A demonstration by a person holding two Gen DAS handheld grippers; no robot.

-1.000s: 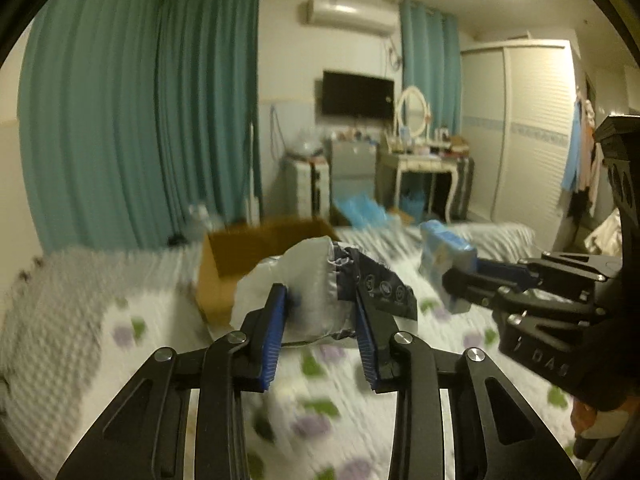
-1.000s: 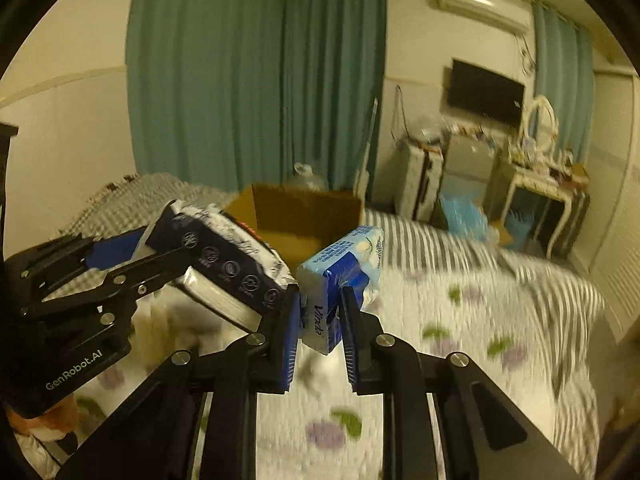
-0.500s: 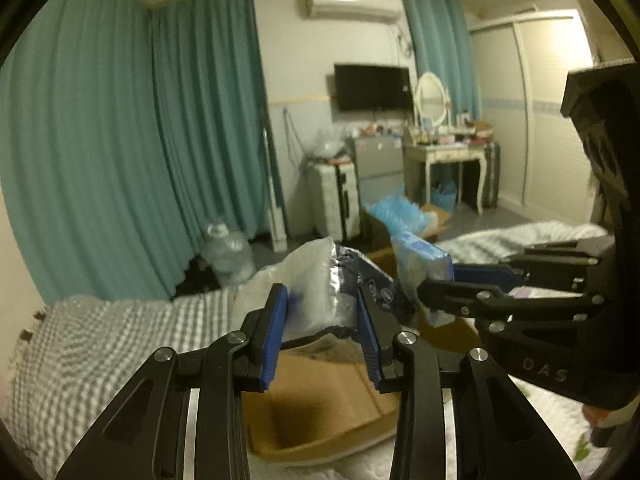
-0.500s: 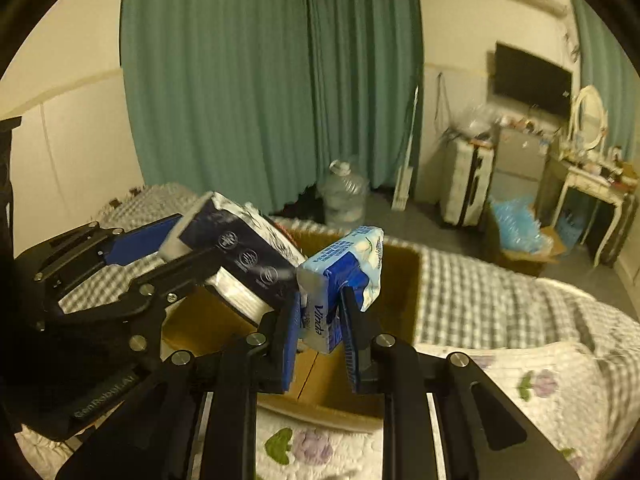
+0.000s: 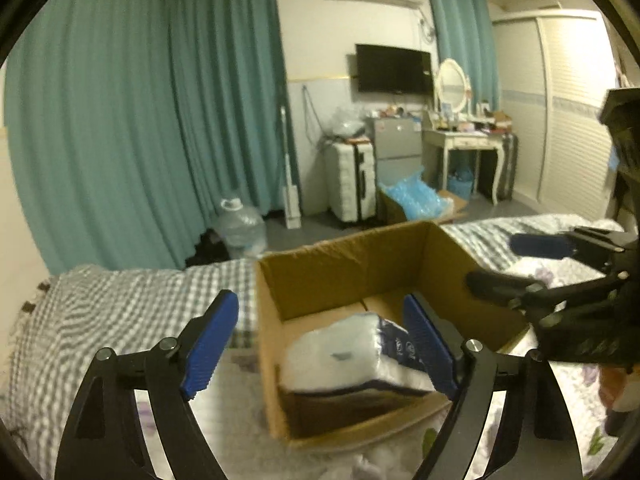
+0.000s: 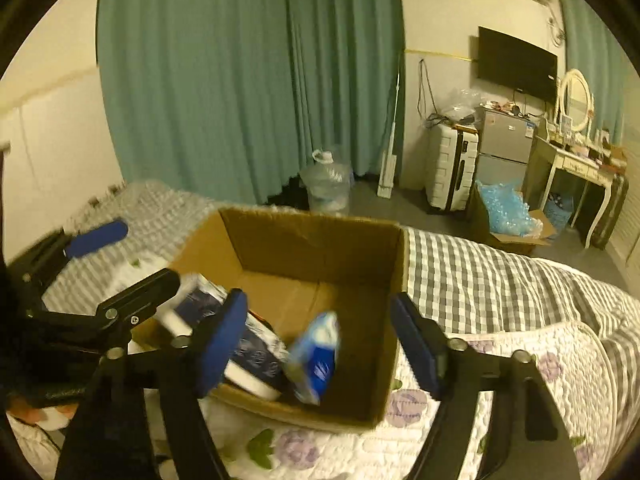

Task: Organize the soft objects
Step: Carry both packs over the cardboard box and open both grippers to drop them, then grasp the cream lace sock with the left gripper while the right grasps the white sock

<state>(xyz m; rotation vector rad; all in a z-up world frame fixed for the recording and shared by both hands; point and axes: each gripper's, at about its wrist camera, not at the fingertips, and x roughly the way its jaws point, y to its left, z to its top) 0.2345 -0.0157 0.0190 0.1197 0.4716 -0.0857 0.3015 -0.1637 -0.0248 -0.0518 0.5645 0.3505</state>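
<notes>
Hovering over the open cardboard box on the bed, both grippers have their blue fingers spread and opening wider right now, with nothing pressed between the pads. The left gripper sits above the near-left part of the box, and the white-and-dark-blue wipes pack lies inside, just off its right finger, lying loose. In the right wrist view that same pack shows against the box's left wall. The right gripper is over the near side of the box, and the small blue tissue pack is inside it between the fingers but clear of both, tilted and blurry, so I can't tell if it's landed on the bottom. The bed has a grey checked blanket and a floral quilt under the box.
</notes>
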